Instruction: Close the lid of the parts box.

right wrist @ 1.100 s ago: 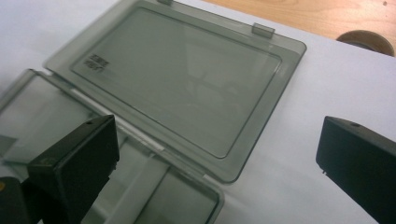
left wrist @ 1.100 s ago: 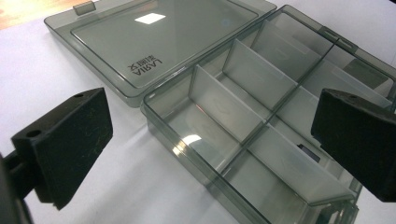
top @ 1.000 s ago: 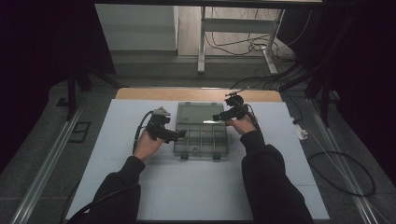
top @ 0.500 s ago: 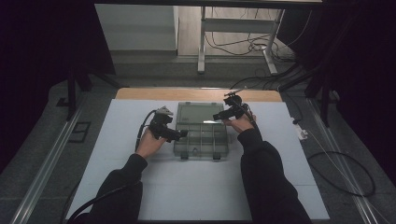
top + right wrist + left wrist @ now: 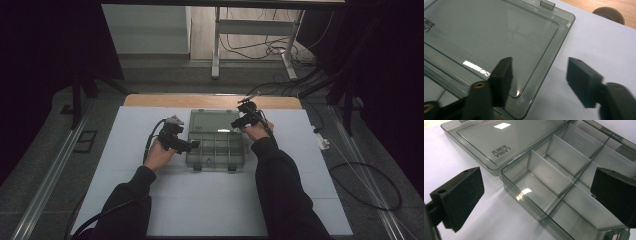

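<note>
A dim room with cables on the floor. The white matte table (image 5: 125, 200) carries a smoky clear plastic box (image 5: 216, 145), open, lid (image 5: 494, 32) flat behind its partitioned tray (image 5: 564, 195). Left gripper (image 5: 536, 197) gapes beside the tray's left edge. Right gripper (image 5: 539, 75), jaws just narrowing yet gripping nothing, straddles the lid's right corner.

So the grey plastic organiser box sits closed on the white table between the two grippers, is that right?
Not quite: the organiser box is open, not closed. Its lid lies flat on the white table beside the divided compartments, as the left gripper view shows. The rest holds: it sits between the two grippers.
</note>
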